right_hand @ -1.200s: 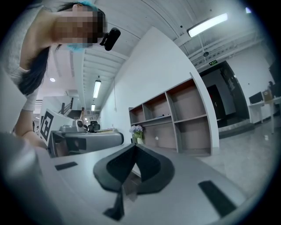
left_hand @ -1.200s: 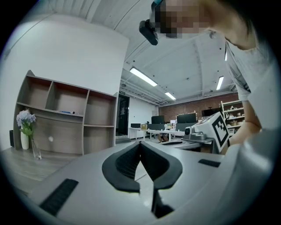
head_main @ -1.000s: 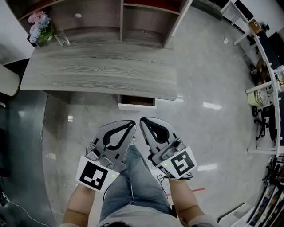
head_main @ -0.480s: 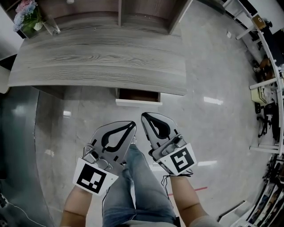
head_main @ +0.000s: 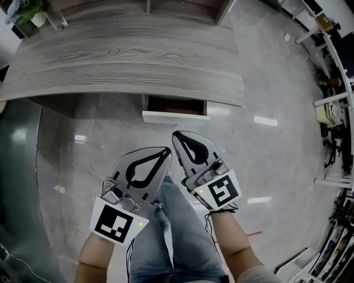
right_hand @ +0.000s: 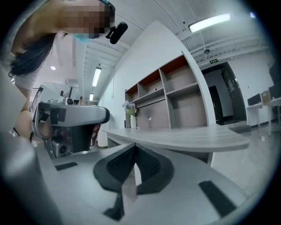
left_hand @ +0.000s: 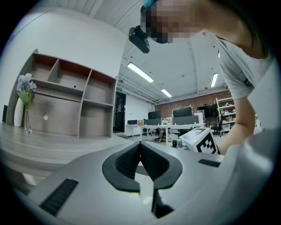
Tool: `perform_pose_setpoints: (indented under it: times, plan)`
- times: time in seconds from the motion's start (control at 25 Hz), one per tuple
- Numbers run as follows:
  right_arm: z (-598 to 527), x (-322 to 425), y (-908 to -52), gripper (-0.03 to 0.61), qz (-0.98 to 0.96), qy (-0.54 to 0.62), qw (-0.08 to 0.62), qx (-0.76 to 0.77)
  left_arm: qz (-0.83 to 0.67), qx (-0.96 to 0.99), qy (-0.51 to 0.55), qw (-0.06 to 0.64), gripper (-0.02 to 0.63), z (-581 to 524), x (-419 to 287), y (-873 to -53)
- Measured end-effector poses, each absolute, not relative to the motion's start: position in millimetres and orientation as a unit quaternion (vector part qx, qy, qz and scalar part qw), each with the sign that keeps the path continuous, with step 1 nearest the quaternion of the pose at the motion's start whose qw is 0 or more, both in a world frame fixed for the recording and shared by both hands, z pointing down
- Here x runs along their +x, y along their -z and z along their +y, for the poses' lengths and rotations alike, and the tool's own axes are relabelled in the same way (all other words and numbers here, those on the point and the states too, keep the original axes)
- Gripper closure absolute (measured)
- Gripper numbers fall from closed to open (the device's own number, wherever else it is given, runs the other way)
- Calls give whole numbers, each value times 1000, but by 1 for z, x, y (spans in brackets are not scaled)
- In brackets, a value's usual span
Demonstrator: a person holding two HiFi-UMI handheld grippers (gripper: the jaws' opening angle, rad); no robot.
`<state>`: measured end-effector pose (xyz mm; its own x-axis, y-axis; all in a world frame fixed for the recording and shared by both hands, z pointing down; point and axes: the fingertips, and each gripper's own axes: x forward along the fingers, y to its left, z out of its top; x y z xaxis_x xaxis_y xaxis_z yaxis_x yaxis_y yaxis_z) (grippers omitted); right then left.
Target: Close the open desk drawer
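Note:
An open drawer (head_main: 175, 110) with a white front and dark inside sticks out from under the grey wooden desk (head_main: 127, 61) in the head view. My left gripper (head_main: 166, 150) hangs shut below and left of the drawer, nothing between its jaws. Beside it my right gripper (head_main: 176, 135) is also shut and empty, its tip a short way below the drawer's front, apart from it. In the left gripper view my left gripper (left_hand: 140, 144) points over the desk (left_hand: 52, 147). The right gripper view has my right gripper (right_hand: 134, 146) aimed at the desk's edge (right_hand: 184, 137).
A shelf unit (head_main: 182, 6) stands at the back of the desk, with a vase of flowers (head_main: 27, 14) at the back left. A grey mat (head_main: 22, 182) covers the floor on the left. White office desks (head_main: 332, 72) line the right side. The person's legs (head_main: 177, 232) are below the grippers.
The view has moved toward the desk: drawer and desk edge now sit higher and closer. Both grippers have stayed shut, and the right one has come nearer the drawer front.

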<state>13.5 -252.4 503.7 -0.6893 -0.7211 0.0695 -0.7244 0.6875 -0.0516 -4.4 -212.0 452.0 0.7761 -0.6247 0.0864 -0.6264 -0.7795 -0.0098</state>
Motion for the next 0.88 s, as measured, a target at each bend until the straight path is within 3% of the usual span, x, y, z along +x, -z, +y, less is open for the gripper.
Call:
perform_pose_setpoints:
  times: [0.88]
  plan:
    - [-295, 39, -584, 571, -884, -58, 21, 464, -334, 942, -24, 12, 603, -215, 0, -501]
